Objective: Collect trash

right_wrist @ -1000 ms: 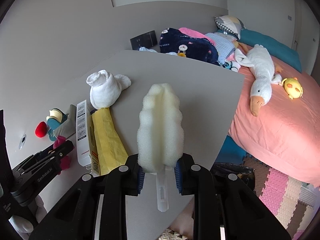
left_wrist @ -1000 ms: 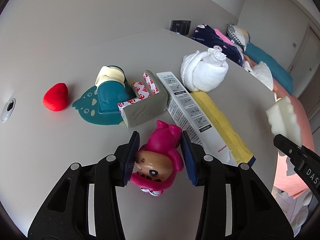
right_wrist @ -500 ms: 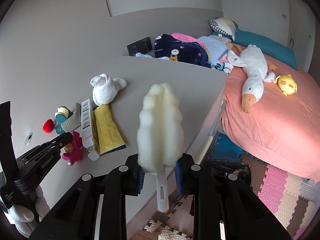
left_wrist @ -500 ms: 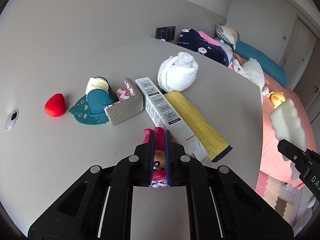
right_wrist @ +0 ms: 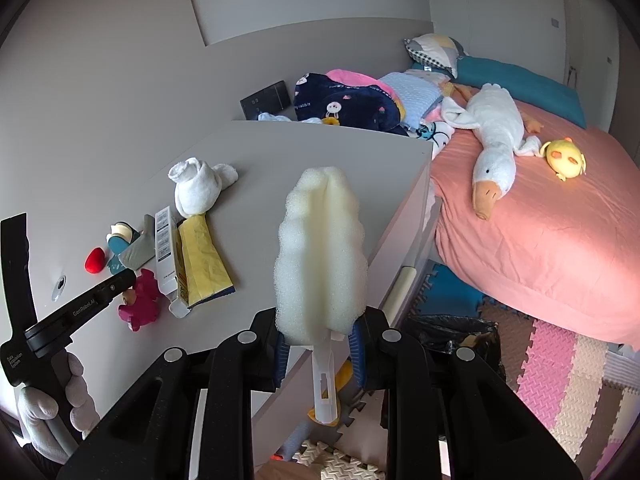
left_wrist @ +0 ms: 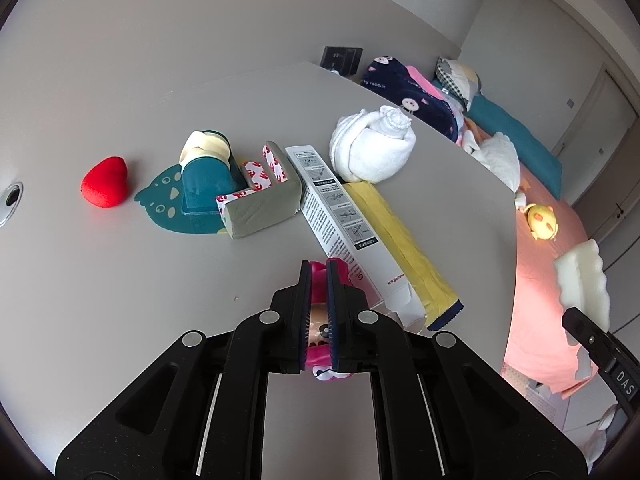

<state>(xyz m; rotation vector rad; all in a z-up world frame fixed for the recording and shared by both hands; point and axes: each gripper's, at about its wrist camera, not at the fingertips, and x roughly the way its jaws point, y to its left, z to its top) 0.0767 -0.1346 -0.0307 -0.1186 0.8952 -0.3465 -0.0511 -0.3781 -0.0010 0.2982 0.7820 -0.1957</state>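
Left wrist view: left gripper clamped narrow on small pink plastic doll, held over bare grey table toward its near edge. Doll's face squeezed between the blue pads; pink ears protruding past the fingertips. Just beyond the tips — long white printed cardboard box, lying flat, touching flat yellow paper packet along its right side. Rolled white towel at the far ends of both. Left of the box: grey foam corner block with red-and-white tape, overlapping teal owl-shaped mat carrying teal tape dispenser. Red heart-shaped sponge apart, nearer the left edge.

Right wrist view: right gripper closed on cream foam brush head with white plastic handle, gripped at the base of the foam, handle stub pointing back toward the camera, foam upright beyond the table's right edge. Black bag on the floor below, beside the pink bed. White plush goose and yellow plush chick on the bed.
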